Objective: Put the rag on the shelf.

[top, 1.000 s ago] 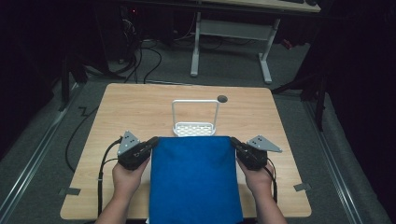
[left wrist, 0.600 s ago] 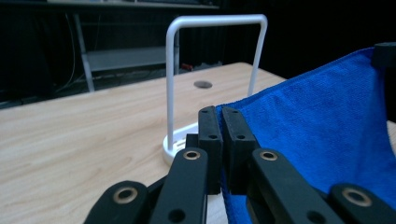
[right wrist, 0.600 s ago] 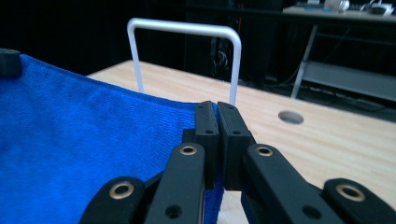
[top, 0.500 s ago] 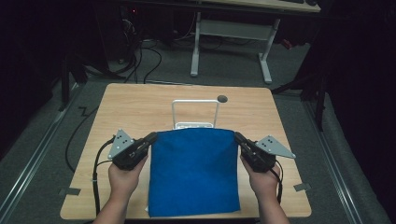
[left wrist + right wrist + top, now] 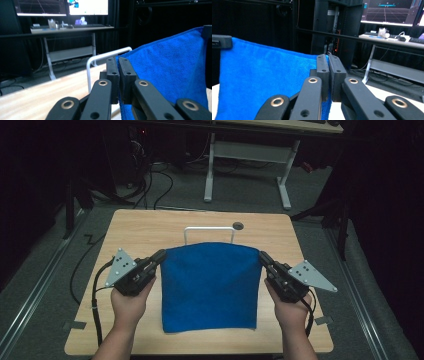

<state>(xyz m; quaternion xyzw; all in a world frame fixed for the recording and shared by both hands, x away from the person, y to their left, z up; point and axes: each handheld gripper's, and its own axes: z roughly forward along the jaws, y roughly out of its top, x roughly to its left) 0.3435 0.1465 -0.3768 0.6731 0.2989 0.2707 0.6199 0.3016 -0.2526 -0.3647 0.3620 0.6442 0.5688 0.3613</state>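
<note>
A blue towel (image 5: pixel 209 287) hangs stretched between my two grippers above the wooden table (image 5: pixel 150 232). My left gripper (image 5: pixel 160 255) is shut on the towel's upper left corner; in the left gripper view the towel (image 5: pixel 172 70) spreads right from the shut left gripper (image 5: pixel 118 61). My right gripper (image 5: pixel 262 256) is shut on the upper right corner; in the right gripper view the towel (image 5: pixel 267 77) runs left from the shut right gripper (image 5: pixel 328 58). A white wire rack (image 5: pixel 208 231) stands just behind the towel's top edge, its lower part hidden; its bar (image 5: pixel 100 60) curves beside the left jaws.
The table's far edge has a round cable hole (image 5: pixel 238 226). Beyond the table stand a white-legged desk (image 5: pixel 250 165) and floor cables (image 5: pixel 150 185). Monitors (image 5: pixel 62 6) and a second desk (image 5: pixel 392 40) sit in the dark background. The towel's lower edge rests near the front of the table.
Both grippers have lifted the towel's top edge up and away from the person, toward the rack. The towel now covers most of the rack, and the hands have spread slightly.
</note>
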